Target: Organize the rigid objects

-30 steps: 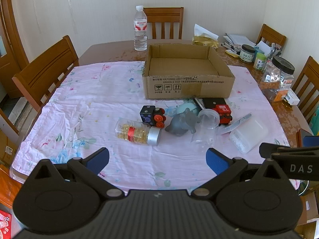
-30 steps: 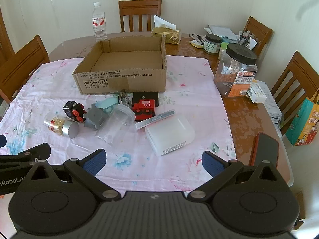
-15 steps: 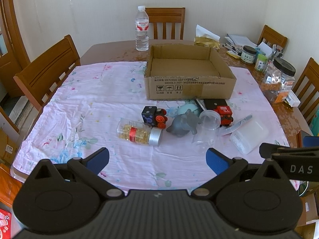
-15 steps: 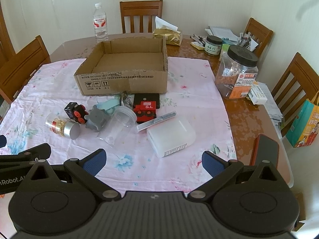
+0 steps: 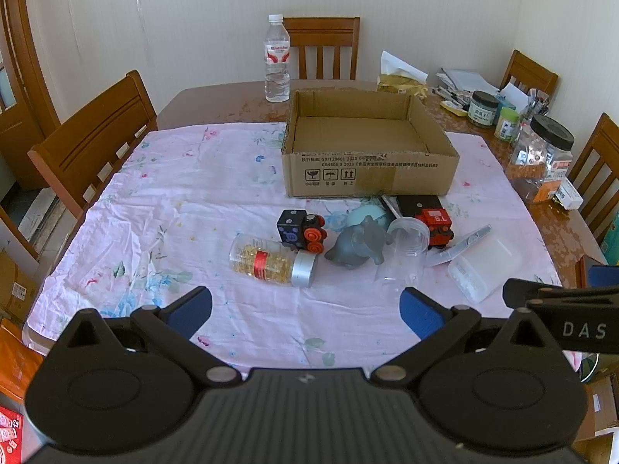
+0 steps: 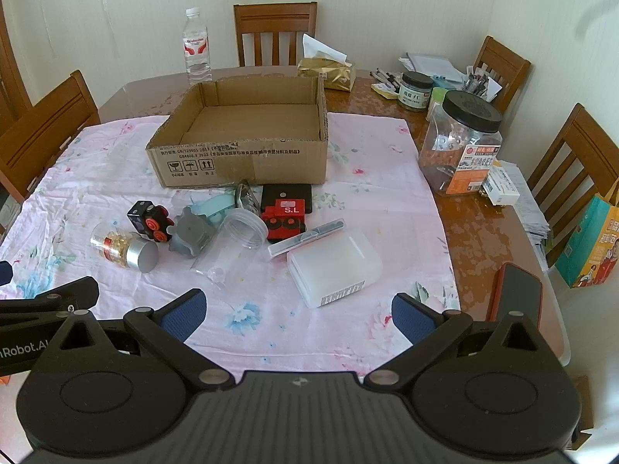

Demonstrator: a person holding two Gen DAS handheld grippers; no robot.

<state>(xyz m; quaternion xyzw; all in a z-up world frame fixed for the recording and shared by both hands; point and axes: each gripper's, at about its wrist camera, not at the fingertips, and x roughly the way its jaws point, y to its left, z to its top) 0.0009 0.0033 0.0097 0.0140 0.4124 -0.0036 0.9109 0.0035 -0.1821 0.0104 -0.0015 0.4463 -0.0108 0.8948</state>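
An open, empty cardboard box (image 5: 367, 147) (image 6: 247, 131) stands on the pink cloth. In front of it lie a capsule bottle (image 5: 272, 261) (image 6: 123, 247), a black toy train (image 5: 301, 228) (image 6: 151, 218), a grey elephant figure (image 5: 359, 241) (image 6: 191, 232), a clear cup (image 5: 404, 243) (image 6: 236, 239), a red toy train (image 5: 435, 224) (image 6: 284, 216), a clear pen case (image 6: 305, 237) and a white plastic box (image 5: 485, 265) (image 6: 334, 266). My left gripper (image 5: 305, 311) and right gripper (image 6: 298, 315) are both open and empty, held near the table's front edge, short of the objects.
A water bottle (image 5: 277, 60) stands behind the box. A tissue pack (image 6: 327, 67), jars (image 6: 460, 143) and stationery crowd the right side of the table. A phone (image 6: 514, 297) lies at the front right edge. Wooden chairs (image 5: 93, 135) surround the table.
Both views have drifted slightly back and up; the objects have not moved and both grippers stay open.
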